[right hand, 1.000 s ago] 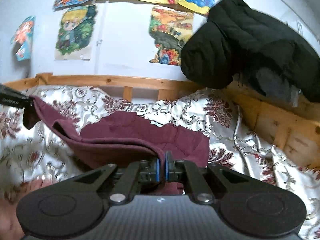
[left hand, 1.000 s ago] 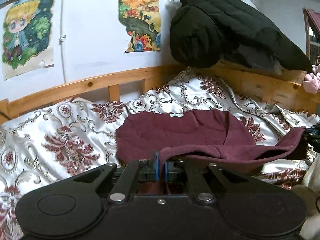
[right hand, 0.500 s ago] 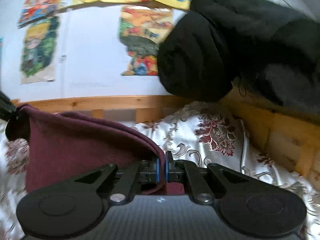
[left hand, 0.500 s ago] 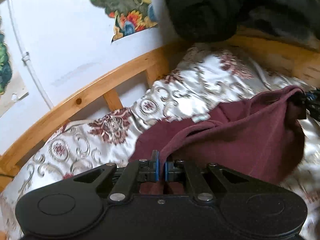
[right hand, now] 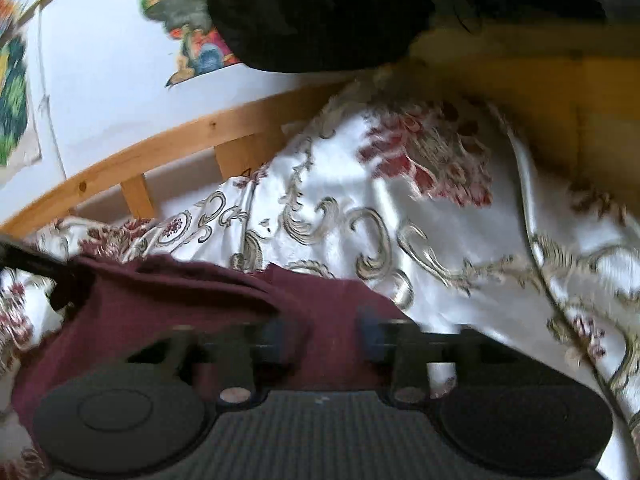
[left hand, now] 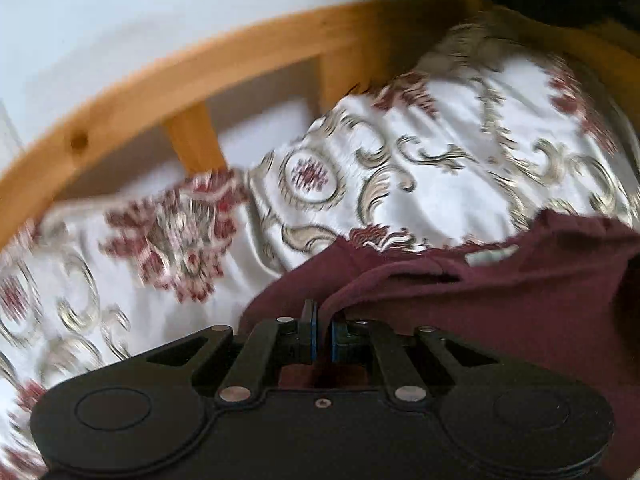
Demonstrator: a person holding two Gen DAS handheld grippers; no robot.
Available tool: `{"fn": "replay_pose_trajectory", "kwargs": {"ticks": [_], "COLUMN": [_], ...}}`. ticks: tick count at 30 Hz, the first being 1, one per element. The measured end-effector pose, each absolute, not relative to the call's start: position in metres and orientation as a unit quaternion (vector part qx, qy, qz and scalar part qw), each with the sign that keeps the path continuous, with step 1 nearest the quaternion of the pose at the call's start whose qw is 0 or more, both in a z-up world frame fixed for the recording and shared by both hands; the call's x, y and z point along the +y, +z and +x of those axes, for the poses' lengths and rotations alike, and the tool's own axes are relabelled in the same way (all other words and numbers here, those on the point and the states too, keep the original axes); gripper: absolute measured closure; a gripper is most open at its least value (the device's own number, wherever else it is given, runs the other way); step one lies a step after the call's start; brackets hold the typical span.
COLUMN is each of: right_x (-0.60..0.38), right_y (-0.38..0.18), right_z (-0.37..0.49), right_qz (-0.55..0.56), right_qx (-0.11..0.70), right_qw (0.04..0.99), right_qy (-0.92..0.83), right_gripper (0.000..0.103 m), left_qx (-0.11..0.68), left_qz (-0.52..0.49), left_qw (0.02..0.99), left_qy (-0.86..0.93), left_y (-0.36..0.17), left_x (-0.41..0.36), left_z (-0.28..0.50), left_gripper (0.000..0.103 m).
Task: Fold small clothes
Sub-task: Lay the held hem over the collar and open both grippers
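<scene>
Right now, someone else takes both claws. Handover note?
Left claw: shut on the garment, pinching an edge.
Right claw: open, jaws apart over the garment, nothing pinched; image blurred.
The garment, maroon, lies bunched on the bedspread, near the wooden rail; the left claw's tip shows at its far corner in the right view.
Done: one layer appears to be carried over the rest, so a first fold is likely laid.
Left: release the left corner, smooth, then probably fold again. The final shape cannot be judged yet.
</scene>
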State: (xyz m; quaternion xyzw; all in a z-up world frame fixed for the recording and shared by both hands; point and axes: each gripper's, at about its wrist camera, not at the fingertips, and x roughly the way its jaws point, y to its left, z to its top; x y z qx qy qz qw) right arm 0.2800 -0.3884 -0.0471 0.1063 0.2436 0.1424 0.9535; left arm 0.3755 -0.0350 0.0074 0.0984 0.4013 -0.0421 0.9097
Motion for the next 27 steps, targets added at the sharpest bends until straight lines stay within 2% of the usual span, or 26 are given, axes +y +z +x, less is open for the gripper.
{"fn": "replay_pose_trajectory", "kwargs": {"ticks": [3, 8, 12, 13, 14, 15, 16, 17, 18, 21, 24, 27], "right_x": [-0.402, -0.394, -0.369, -0.362, -0.357, -0.353, -0.351, -0.351, -0.353, -0.369, -0.386, -0.389], "right_y": [-0.045, -0.037, -0.041, -0.045, -0.05, -0.054, -0.058, -0.061, -0.062, -0.055, -0.051, -0.064], "right_z": [0.278, 0.266, 0.262, 0.263, 0.265, 0.267, 0.268, 0.269, 0.269, 0.266, 0.271, 0.277], "right_qz": [0.134, 0.087, 0.005, -0.015, -0.033, -0.043, -0.051, -0.054, -0.052, -0.016, 0.032, 0.028], "right_qx": [0.23, 0.192, 0.197, 0.204, 0.214, 0.224, 0.234, 0.239, 0.238, 0.206, 0.211, 0.238], "right_qw": [0.952, 0.958, 0.96, 0.96, 0.958, 0.955, 0.953, 0.952, 0.954, 0.97, 0.972, 0.967], "right_qy": [0.154, 0.195, 0.197, 0.192, 0.189, 0.189, 0.187, 0.181, 0.172, 0.127, 0.101, 0.085], "right_gripper": [0.017, 0.005, 0.006, 0.009, 0.019, 0.036, 0.049, 0.082, 0.096, 0.096, 0.098, 0.096], "left_qx": [0.412, 0.412, 0.415, 0.415, 0.415, 0.414, 0.412, 0.408, 0.405, 0.396, 0.404, 0.402], "left_qz": [0.083, 0.059, 0.025, 0.02, 0.019, 0.022, 0.027, 0.03, 0.032, 0.028, 0.023, 0.015], "left_qw": [0.906, 0.908, 0.907, 0.907, 0.907, 0.907, 0.908, 0.909, 0.911, 0.915, 0.912, 0.914], "left_qy": [-0.043, -0.055, -0.065, -0.066, -0.068, -0.07, -0.071, -0.073, -0.074, -0.072, -0.063, -0.047], "left_y": [-0.004, -0.006, -0.01, -0.011, -0.013, -0.014, -0.015, -0.015, -0.014, -0.009, -0.014, -0.019], "left_x": [-0.031, -0.024, -0.014, -0.013, -0.013, -0.013, -0.014, -0.013, -0.013, -0.01, -0.008, -0.007], "left_z": [0.386, 0.391, 0.395, 0.396, 0.396, 0.396, 0.396, 0.396, 0.395, 0.39, 0.393, 0.393], "left_gripper": [0.097, 0.097, 0.096, 0.096, 0.096, 0.096, 0.096, 0.096, 0.096, 0.096, 0.096, 0.089]}}
